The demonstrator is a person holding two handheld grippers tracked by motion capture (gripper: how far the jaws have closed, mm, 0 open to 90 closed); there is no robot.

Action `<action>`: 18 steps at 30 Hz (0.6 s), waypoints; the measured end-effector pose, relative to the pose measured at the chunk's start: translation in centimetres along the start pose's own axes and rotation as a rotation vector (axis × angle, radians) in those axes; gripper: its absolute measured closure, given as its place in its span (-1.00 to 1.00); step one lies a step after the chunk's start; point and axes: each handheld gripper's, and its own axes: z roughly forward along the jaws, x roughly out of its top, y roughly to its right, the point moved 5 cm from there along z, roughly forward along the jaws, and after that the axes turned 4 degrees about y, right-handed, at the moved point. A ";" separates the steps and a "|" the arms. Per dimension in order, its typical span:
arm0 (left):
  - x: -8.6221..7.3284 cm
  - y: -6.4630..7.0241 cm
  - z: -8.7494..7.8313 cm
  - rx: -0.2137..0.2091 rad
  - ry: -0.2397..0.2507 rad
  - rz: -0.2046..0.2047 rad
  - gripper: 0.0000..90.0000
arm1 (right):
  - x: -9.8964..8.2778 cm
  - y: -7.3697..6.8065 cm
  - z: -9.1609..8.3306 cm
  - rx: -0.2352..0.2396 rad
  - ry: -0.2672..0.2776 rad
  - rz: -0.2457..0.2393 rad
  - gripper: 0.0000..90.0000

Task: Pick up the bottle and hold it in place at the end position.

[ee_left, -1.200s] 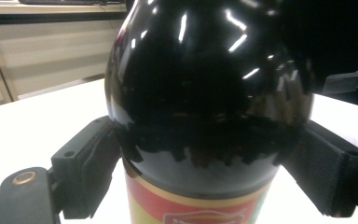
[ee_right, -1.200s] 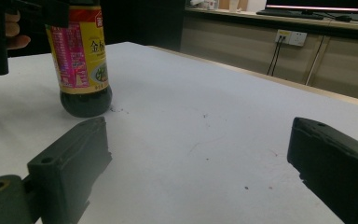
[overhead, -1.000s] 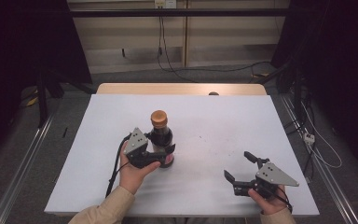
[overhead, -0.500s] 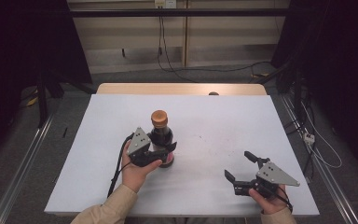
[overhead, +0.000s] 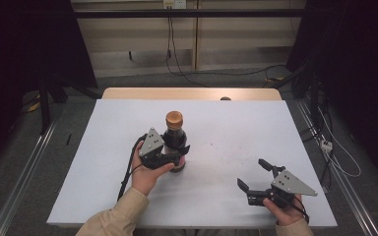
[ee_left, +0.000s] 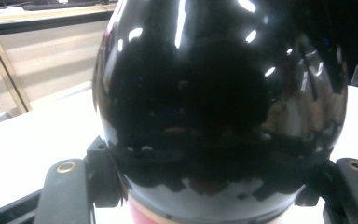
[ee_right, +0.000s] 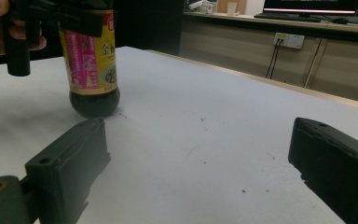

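Right gripper [overhead: 252, 183]: nearest the person, held low over the table's near right part; its two black jaws stand wide apart with nothing between them.
Right hand [overhead: 284, 213]: grasps the rear of the right gripper, behind its grey three-cornered plate.
Table [overhead: 256, 132]: white surface beneath both tools; in the right gripper view it stretches bare between the parted jaws.
Left hand [overhead: 146, 174]: behind the left gripper, wrapped round its body, with a tan sleeve [overhead: 115, 216] trailing back to the near edge.
Left gripper [overhead: 178, 153]: farther out, left of the right gripper and well apart from it; its jaws have just been closing and now clamp the bottle on both flanks.
Bottle [overhead: 175, 140]: dark sauce bottle between the left gripper's jaws, upright, with its base on the table. In the left gripper view its glossy black shoulder [ee_left: 219, 98] bulges directly ahead of the jaws, pads pressed against either side. In the right gripper view it stands ahead and to the left of the open jaws, showing a yellow and pink label [ee_right: 91, 60].
Cap [overhead: 174, 118]: brown, above the clamped jaws.
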 end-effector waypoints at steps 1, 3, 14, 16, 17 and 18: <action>0.0 0.0 0.0 0.000 0.000 0.000 -0.33 | 0.0 0.0 0.0 0.000 0.001 0.001 -0.90; 0.2 -0.2 0.2 -0.001 0.001 -0.002 -0.33 | 0.0 0.0 0.0 0.001 0.001 -0.001 -0.90; 0.8 -1.2 1.9 -0.013 -0.003 -0.008 -0.33 | 0.1 -0.2 0.0 0.002 -0.003 -0.018 -0.90; 0.8 -1.4 2.2 -0.019 -0.006 -0.008 -0.33 | 0.1 -0.1 0.0 0.000 0.000 -0.011 -0.90; 0.9 -1.4 2.6 -0.024 -0.004 -0.017 -0.33 | 0.1 0.0 0.0 0.000 0.000 -0.012 -0.90; 1.0 -1.5 2.8 -0.023 -0.006 -0.017 -0.33 | 0.1 0.0 0.0 0.000 0.001 -0.010 -0.90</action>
